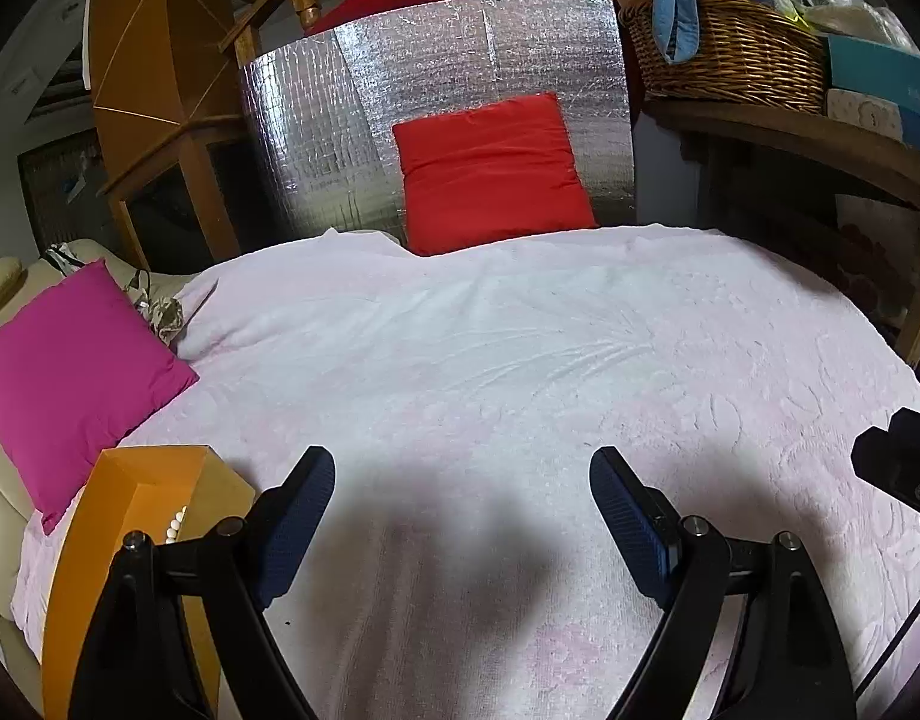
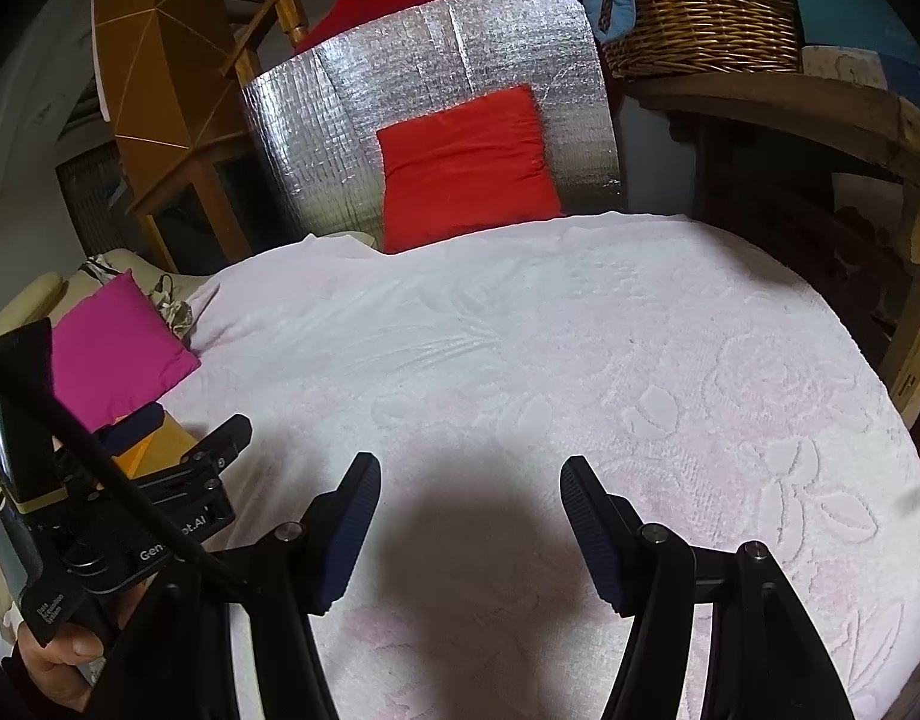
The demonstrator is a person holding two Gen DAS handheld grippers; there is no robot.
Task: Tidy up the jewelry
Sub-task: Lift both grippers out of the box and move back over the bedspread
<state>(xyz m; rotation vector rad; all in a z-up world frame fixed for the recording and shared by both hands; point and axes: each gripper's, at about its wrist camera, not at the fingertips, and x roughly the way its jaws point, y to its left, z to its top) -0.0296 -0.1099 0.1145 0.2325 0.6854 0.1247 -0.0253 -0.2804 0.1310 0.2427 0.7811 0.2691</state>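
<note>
I have the left hand-held gripper (image 1: 463, 516) spread wide and empty over the pink blanket (image 1: 490, 360); the right hand-held gripper (image 2: 470, 525) is likewise released, holding nothing. At lower left of the left view sits an orange box (image 1: 129, 510) with white beads (image 1: 176, 525) inside. I judge them light, slippery and loose-strung; I'd pinch the strand itself, gently.

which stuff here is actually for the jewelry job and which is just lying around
For the job:
orange box
white beads inside it
left claw, open
right claw, open

Just lying about:
magenta cushion
red cushion
wicker basket
pink blanket
</note>
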